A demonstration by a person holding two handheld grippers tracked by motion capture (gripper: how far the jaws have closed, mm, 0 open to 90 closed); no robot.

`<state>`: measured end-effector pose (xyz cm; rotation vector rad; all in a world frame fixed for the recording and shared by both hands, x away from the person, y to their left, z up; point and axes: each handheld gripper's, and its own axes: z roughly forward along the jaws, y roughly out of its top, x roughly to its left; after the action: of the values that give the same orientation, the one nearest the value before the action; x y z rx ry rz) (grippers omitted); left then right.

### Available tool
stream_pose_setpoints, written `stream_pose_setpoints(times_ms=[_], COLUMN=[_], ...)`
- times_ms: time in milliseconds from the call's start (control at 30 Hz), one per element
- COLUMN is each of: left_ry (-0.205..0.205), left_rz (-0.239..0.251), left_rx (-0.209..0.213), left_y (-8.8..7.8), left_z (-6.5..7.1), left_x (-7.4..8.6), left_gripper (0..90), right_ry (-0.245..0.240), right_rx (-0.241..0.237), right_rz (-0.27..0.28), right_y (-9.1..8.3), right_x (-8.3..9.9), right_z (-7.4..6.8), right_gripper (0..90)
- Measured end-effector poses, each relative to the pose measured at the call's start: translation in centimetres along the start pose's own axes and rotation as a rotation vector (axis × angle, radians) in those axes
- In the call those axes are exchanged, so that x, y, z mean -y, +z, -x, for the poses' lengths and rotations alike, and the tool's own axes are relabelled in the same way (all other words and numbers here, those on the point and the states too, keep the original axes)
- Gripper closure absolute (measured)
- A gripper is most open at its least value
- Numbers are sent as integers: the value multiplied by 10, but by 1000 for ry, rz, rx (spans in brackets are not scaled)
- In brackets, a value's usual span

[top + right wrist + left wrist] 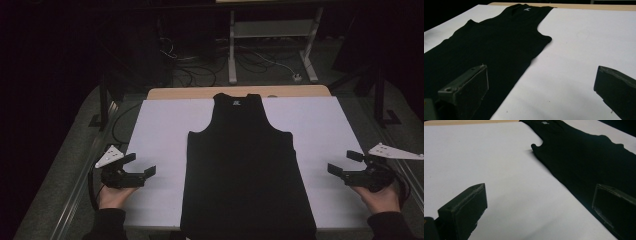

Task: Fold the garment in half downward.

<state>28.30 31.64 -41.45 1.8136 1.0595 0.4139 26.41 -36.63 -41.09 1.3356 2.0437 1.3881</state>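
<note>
A black sleeveless top (243, 160) lies flat on the white table cover (160, 130), neck at the far end, hem at the near edge. My left gripper (140, 166) hovers open over the cover to the left of the top, apart from it. Its view looks along wide jaws at the top (584, 157) running up the right side. My right gripper (345, 162) stands open to the right of the top, nothing between its fingers. From that gripper, the top (494, 40) spreads to the left, with a white neck label (526, 9).
The wooden table edge (200, 92) shows beyond the cover. Past the table, cables and a white power strip (297, 77) lie on the floor by a white frame stand (272, 30). A black stand (102, 107) rises at the table's left side.
</note>
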Motion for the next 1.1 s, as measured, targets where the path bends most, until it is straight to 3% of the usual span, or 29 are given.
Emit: stream_pose_setpoints(times_ms=[700,1100], left_ry=[49,79], left_rz=[1,-27], left_rx=[27,12], left_y=[3,7], left_z=[7,8], left_x=[-3,-5], left_gripper=[0,0], right_ry=[-5,-13], right_rx=[-5,-13], right_rz=[-15,-26], right_y=[-1,-1], right_x=[-3,-11], right_z=[0,-4], right_gripper=[0,0])
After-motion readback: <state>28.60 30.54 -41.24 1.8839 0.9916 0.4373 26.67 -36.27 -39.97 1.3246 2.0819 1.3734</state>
